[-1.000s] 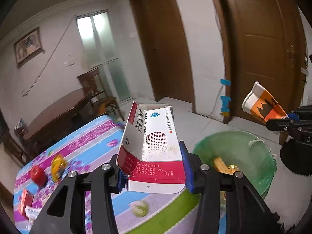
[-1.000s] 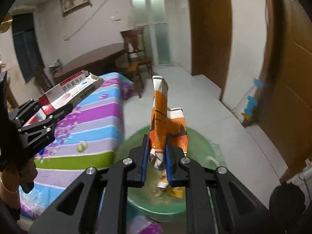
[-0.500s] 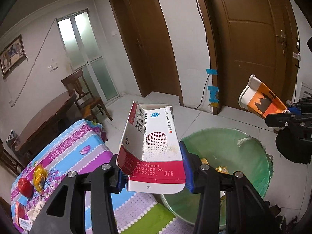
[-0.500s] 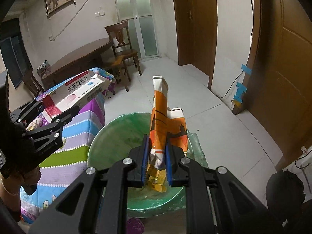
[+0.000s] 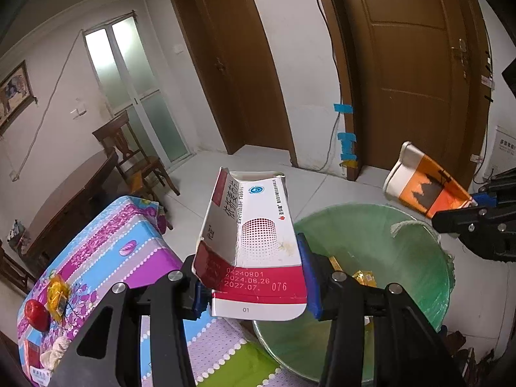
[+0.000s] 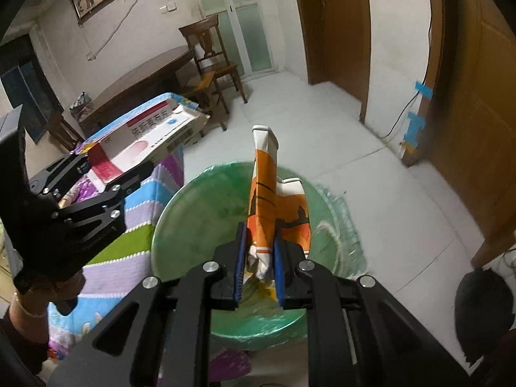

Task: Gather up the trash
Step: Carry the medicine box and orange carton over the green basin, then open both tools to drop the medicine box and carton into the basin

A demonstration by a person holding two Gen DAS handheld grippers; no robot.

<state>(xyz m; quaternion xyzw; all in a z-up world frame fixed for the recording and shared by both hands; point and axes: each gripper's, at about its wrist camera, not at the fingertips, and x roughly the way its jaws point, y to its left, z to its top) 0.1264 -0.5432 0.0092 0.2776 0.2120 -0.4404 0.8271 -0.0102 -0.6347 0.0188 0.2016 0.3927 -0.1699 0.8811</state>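
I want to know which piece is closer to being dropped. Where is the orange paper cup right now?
The flattened orange paper cup is pinched in the right gripper, directly above the green-lined bin; in the left wrist view it sits far right.

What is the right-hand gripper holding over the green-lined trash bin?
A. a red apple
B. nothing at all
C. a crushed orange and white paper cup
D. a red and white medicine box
C: in the right wrist view the right gripper is pinched shut on the crushed orange and white paper cup, above the green-lined trash bin; the red and white medicine box sits in the left gripper.
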